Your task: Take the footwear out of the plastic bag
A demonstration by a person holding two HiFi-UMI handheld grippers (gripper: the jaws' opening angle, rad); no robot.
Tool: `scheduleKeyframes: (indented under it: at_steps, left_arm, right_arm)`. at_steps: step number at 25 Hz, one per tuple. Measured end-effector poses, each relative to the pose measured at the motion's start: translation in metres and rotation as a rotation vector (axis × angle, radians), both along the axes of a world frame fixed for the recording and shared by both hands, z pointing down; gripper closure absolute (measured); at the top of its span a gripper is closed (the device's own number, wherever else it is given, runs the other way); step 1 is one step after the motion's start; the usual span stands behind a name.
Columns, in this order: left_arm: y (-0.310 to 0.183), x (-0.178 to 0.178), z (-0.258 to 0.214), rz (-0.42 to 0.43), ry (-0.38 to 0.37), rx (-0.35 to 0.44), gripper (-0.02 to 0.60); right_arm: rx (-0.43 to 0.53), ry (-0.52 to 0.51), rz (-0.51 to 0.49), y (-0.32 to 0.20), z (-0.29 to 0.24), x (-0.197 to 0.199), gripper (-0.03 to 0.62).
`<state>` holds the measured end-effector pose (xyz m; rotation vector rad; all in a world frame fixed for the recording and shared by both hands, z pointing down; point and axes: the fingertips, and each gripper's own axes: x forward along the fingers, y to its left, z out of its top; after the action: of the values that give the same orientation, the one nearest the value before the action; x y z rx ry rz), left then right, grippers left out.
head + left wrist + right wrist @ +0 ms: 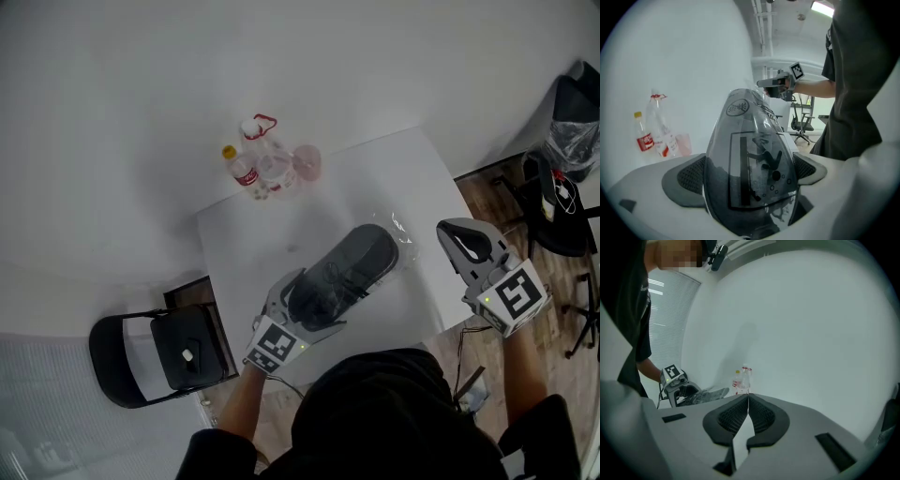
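A dark shoe wrapped in a clear plastic bag hangs tilted over the white table. My left gripper is shut on its near end. In the left gripper view the bagged sole fills the gap between the two pads, toe pointing up and away. My right gripper is held off the table's right edge, shut with nothing between its fingers, and its pads meet in the right gripper view. It stands apart from the shoe. From there the left gripper and the bagged shoe show at the left.
Plastic bottles and a pink cup stand at the table's far left corner. A black chair sits on the floor at the left. An office chair and a bin with a bag are at the right. A white wall runs behind the table.
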<state>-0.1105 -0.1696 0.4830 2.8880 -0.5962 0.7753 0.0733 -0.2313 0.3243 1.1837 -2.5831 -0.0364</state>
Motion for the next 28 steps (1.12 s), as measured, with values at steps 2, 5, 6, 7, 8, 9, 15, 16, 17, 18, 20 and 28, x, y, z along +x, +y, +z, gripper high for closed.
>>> scheduleKeyframes:
  at_steps: [2,5,6,7,8,9,15,16,17,18,20,28]
  left_arm:
    - [0.003,0.002,-0.027,0.073,0.065,0.018,-0.002]
    - [0.012,0.000,-0.062,0.202,0.197,-0.077,-0.002]
    - [0.015,-0.002,-0.072,0.248,0.239,-0.135,-0.002]
    - [0.019,-0.005,-0.082,0.294,0.280,-0.200,-0.002]
    - [0.023,-0.008,-0.092,0.343,0.326,-0.274,-0.002]
    - [0.029,-0.011,-0.101,0.397,0.377,-0.366,-0.002]
    - [0.093,-0.024,-0.158,0.813,0.685,-1.045,-0.002]
    - [0.102,-0.023,-0.158,0.849,0.678,-1.089,-0.002]
    - [0.109,-0.021,-0.155,0.867,0.654,-1.114,-0.001]
    - [0.113,-0.019,-0.151,0.873,0.623,-1.128,-0.002]
    - [0.117,-0.017,-0.143,0.874,0.592,-1.142,-0.002]
    - [0.111,-0.021,-0.153,0.880,0.666,-1.134,-0.001]
  right_arm:
    - [0.033,-0.008,-0.093,0.001,-0.025,-0.006,0.576]
    - [0.108,0.057,-0.296,0.015,-0.056,-0.025,0.574]
    - [0.129,0.098,-0.361,0.020,-0.062,-0.033,0.574]
    - [0.140,0.139,-0.421,0.026,-0.067,-0.040,0.574]
    - [0.148,0.174,-0.477,0.031,-0.072,-0.045,0.574]
    - [0.157,0.197,-0.531,0.036,-0.077,-0.050,0.574]
    - [0.209,0.185,-0.766,0.071,-0.108,-0.078,0.538]
    - [0.202,0.176,-0.795,0.076,-0.110,-0.082,0.501]
    - [0.195,0.171,-0.822,0.082,-0.111,-0.085,0.482]
    - [0.190,0.169,-0.846,0.086,-0.111,-0.088,0.480]
    - [0.180,0.180,-0.884,0.094,-0.110,-0.093,0.480]
    - [0.170,0.234,-0.925,0.107,-0.102,-0.090,0.473]
